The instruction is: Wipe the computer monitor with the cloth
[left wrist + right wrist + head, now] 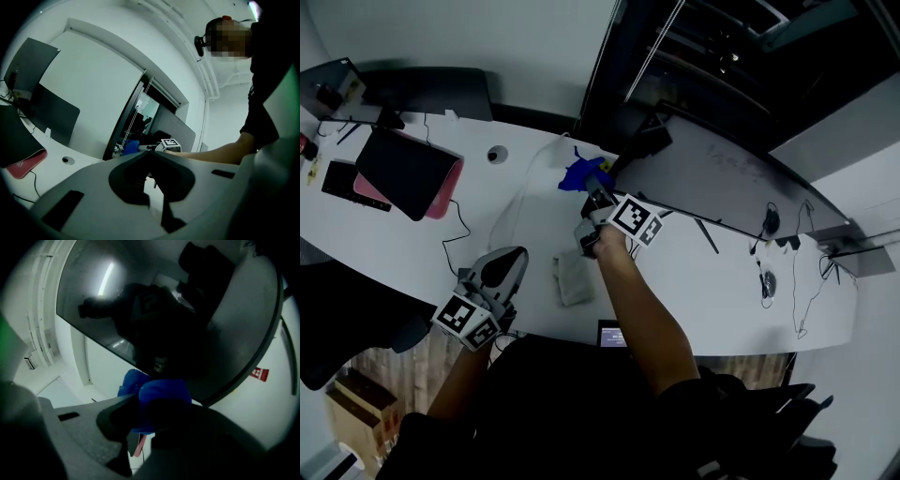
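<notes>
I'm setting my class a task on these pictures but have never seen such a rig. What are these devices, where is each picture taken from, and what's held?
There is no robot: a person holds a two-jaw gripper in each hand. One picture comes from a camera on the person's head, looking down. The other two come from cameras riding on the grippers. The right gripper pinches a blue cloth beside the dark monitor. The left gripper is shut and empty, near the white desk's front edge. A grey folded cloth lies on the desk.
</notes>
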A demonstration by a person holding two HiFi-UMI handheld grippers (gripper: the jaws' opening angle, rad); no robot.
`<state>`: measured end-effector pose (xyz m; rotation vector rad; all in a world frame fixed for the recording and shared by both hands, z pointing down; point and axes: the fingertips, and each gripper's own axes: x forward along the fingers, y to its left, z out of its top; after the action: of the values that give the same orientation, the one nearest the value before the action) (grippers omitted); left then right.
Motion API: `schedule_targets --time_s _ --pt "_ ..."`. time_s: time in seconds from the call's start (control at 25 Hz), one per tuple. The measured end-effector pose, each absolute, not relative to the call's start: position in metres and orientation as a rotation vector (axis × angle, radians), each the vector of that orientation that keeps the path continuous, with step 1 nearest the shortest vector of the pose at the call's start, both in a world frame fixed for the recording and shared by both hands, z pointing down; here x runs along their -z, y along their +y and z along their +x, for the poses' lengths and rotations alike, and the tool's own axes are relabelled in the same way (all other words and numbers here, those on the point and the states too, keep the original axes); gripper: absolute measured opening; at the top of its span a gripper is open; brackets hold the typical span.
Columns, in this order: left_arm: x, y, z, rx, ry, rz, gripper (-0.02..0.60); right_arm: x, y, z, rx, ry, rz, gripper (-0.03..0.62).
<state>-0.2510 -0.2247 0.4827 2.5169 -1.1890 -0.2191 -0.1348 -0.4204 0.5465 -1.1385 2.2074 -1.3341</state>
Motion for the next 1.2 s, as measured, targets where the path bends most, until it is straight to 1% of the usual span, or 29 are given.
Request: schedule_targets --time_s 0.68,1.2 --pt "-0.463 -0.223 -0.243 0.219 -1.162 2.566 -0.005 -0.476 -0.427 -0.130 1.264 1.981 -1.099 0.063" --pt "-0.455 -0.232 -0.247 0.243 -1.138 2.594 -0.005 -0.383 -0.436 -0.133 1.083 1.964 -1.027 0.063"
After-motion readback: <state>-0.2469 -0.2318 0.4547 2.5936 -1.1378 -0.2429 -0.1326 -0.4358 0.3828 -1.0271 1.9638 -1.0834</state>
